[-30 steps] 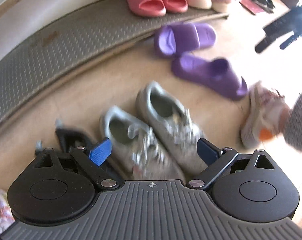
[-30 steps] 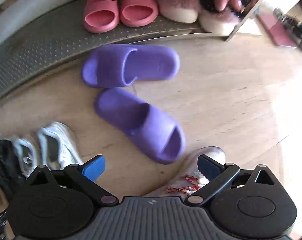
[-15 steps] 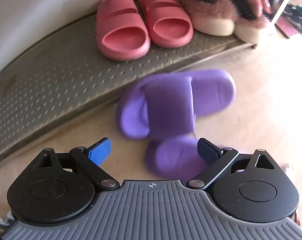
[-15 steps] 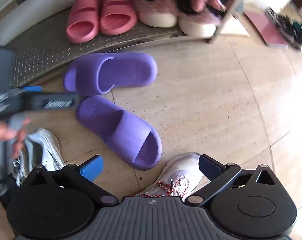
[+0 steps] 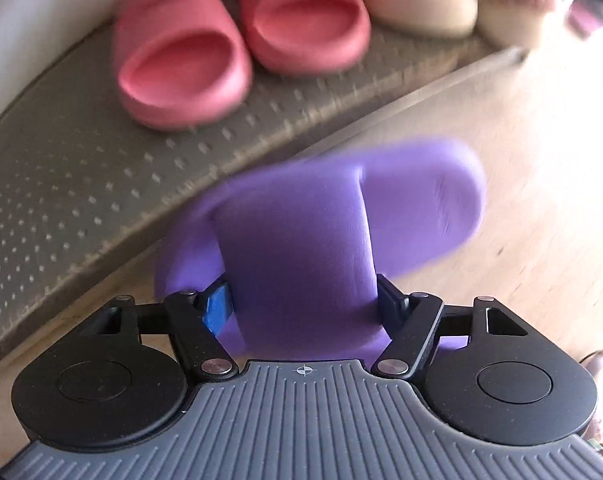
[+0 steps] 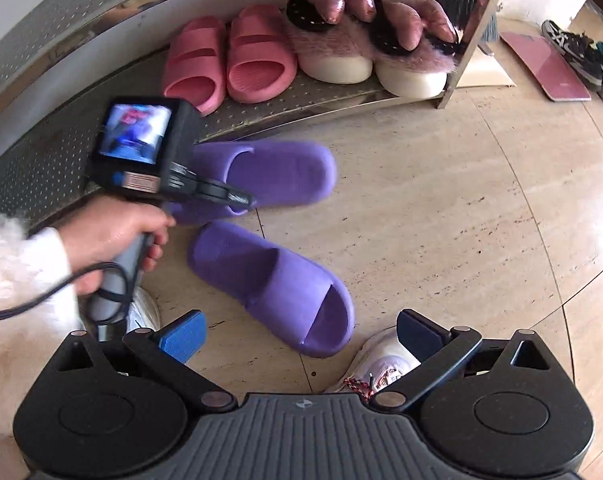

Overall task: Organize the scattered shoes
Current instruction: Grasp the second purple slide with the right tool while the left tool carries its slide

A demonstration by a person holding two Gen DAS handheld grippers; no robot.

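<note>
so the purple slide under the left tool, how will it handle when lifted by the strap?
Purple slide: thick one-piece foam look, so probably light. Closing left tool spans the broad strap, which may squash and flex. Matte surface, likely grippy; the long toe end may sag.

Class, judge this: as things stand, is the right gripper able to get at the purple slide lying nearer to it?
Probably yes: the right gripper is open, and bare floor separates it from the nearer purple slide.

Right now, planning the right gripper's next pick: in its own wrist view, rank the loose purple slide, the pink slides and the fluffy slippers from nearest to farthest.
From the right gripper:
1. Loose purple slide, on the floor just ahead.
2. Pink slides, on the rack, left.
3. Fluffy slippers, on the rack, right; nearly level with the pink pair.
</note>
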